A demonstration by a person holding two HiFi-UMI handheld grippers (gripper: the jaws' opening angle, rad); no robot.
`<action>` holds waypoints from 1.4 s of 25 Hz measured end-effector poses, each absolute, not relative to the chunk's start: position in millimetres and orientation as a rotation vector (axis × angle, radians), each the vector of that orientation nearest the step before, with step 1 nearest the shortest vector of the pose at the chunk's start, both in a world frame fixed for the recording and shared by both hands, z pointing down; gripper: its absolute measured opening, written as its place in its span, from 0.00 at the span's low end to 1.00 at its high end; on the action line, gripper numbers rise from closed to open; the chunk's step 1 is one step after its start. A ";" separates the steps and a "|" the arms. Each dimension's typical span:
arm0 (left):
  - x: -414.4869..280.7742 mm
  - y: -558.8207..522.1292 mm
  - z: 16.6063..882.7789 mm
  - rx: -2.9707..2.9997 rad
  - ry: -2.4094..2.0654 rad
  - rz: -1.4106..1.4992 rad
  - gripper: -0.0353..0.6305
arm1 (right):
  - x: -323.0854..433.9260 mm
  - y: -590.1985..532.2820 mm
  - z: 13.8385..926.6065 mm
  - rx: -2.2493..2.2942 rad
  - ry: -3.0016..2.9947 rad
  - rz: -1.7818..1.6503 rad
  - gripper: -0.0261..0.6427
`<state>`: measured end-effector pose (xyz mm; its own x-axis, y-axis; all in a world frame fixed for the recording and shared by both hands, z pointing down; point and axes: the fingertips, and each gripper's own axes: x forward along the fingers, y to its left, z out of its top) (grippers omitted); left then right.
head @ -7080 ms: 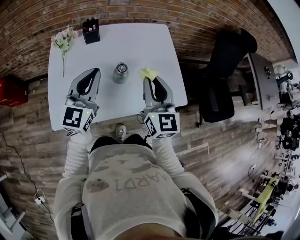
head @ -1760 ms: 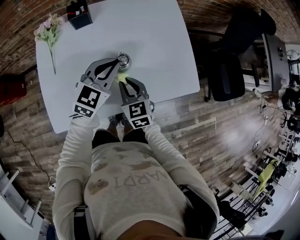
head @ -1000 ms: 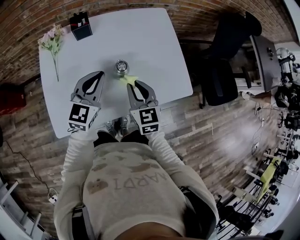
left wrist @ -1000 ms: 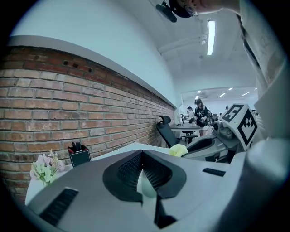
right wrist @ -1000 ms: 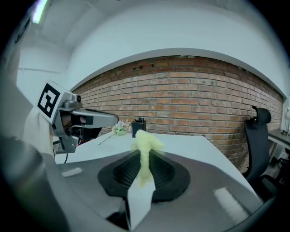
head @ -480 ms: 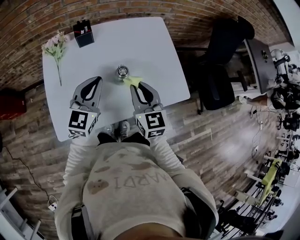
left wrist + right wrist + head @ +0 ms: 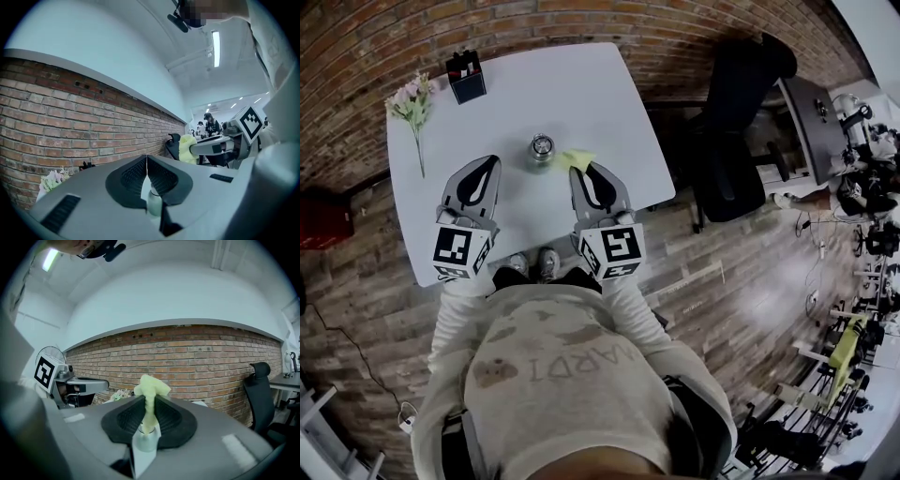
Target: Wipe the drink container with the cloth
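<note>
right claw (image 7: 149, 405) pinches yellow cloth (image 7: 151, 384); shirt (image 7: 572, 394) print reads "ardi".

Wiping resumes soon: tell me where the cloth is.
In the head view, the yellow cloth is pinched by the right gripper, just right of the drink container.

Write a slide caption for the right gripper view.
Right gripper pinching a yellow cloth between closed jaws, brick wall behind.
</note>
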<state>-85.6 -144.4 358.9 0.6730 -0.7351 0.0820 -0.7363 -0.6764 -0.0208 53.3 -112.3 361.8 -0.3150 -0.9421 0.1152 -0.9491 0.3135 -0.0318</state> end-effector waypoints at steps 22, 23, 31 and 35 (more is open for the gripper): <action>-97.3 -132.9 328.9 2.892 -1.284 0.028 0.05 | 60.4 -99.4 322.6 1.916 -2.492 0.045 0.15; -98.1 -132.4 328.2 2.889 -1.283 0.018 0.05 | 59.5 -99.0 321.7 1.917 -2.492 0.042 0.15; -99.7 -133.3 326.3 2.881 -1.279 -0.024 0.05 | 56.7 -98.8 316.3 1.926 -2.499 0.026 0.15; -100.2 -132.2 324.3 2.880 -1.284 -0.029 0.05 | 57.6 -97.0 313.8 1.931 -2.502 0.027 0.15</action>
